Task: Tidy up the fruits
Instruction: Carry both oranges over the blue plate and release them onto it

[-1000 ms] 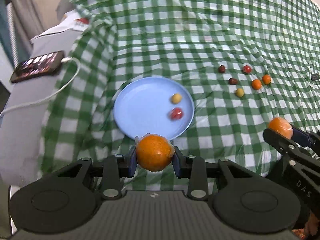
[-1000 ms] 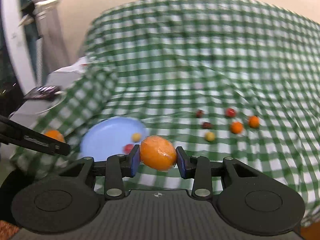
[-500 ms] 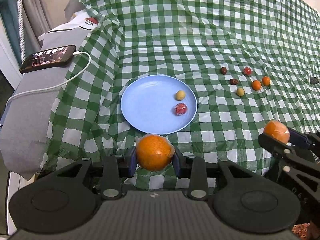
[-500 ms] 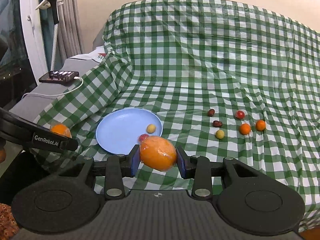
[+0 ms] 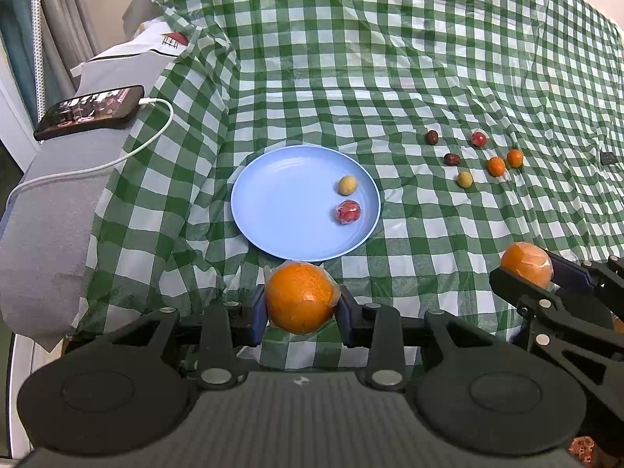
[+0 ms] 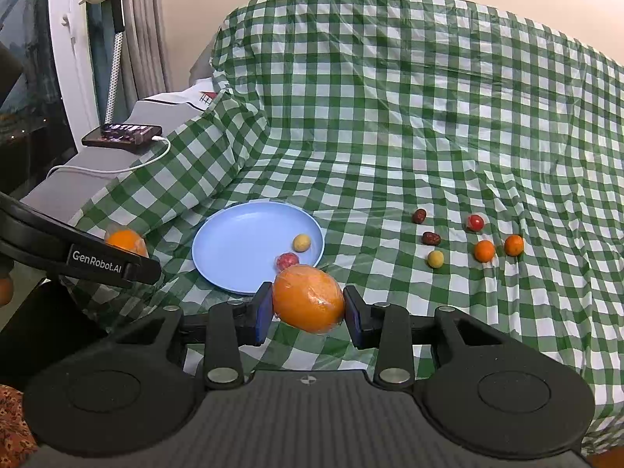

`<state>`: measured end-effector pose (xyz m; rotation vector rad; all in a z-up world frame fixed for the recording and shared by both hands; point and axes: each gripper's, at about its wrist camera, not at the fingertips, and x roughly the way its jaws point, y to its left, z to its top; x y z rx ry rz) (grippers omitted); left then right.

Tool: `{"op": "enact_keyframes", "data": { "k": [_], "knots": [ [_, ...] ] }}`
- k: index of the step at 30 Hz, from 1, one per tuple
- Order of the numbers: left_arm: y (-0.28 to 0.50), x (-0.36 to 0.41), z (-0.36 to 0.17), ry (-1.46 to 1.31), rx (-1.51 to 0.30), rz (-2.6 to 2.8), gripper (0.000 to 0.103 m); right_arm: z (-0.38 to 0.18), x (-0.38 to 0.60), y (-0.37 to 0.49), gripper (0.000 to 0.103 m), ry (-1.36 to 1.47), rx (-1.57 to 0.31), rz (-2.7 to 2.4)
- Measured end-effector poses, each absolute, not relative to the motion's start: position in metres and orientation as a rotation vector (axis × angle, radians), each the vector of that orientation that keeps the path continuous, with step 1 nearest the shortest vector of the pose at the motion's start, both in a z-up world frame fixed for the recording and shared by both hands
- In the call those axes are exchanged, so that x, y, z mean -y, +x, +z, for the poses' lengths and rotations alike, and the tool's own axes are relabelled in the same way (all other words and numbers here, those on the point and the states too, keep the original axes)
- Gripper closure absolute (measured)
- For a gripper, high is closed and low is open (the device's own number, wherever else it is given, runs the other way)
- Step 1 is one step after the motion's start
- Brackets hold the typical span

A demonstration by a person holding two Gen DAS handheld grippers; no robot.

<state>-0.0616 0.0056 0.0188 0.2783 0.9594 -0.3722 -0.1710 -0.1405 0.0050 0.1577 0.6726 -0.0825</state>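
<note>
A phone (image 5: 89, 112) lies at ten o'clock on grey cloth. The left hand-held gripper (image 5: 301, 314) clamps a wrapped orange (image 5: 300, 297) just short of the blue plate (image 5: 273, 210), which carries a yellow fruit (image 5: 347, 185) and a red one (image 5: 348, 211). Six small fruits (image 5: 464, 179) sit at two o'clock on the checked cloth (image 5: 370, 58). The right hand-held gripper (image 6: 307, 312) grips another orange (image 6: 308, 298).

Home room, likely a bedroom — green checked cloth (image 6: 409, 117) is covering a soft raised surface, a phone (image 5: 89, 112) is charging on a white cable (image 5: 97, 163) at its left edge, curtains (image 6: 144, 39) are hanging by a window frame (image 6: 74, 50).
</note>
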Motion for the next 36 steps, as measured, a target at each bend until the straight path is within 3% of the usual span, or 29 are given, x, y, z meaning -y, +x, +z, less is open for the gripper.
{"op": "enact_keyframes", "data": {
  "k": [18,36],
  "knots": [
    [-0.036,-0.013,0.012,0.232,-1.005,-0.334,0.064,0.002,0.132,-0.153,0.063,0.085,-0.689,-0.047],
    [0.062,-0.013,-0.01,0.186,-1.027,-0.292,0.064,-0.024,0.115,-0.043,0.063,0.104,-0.743,0.008]
  ]
}}
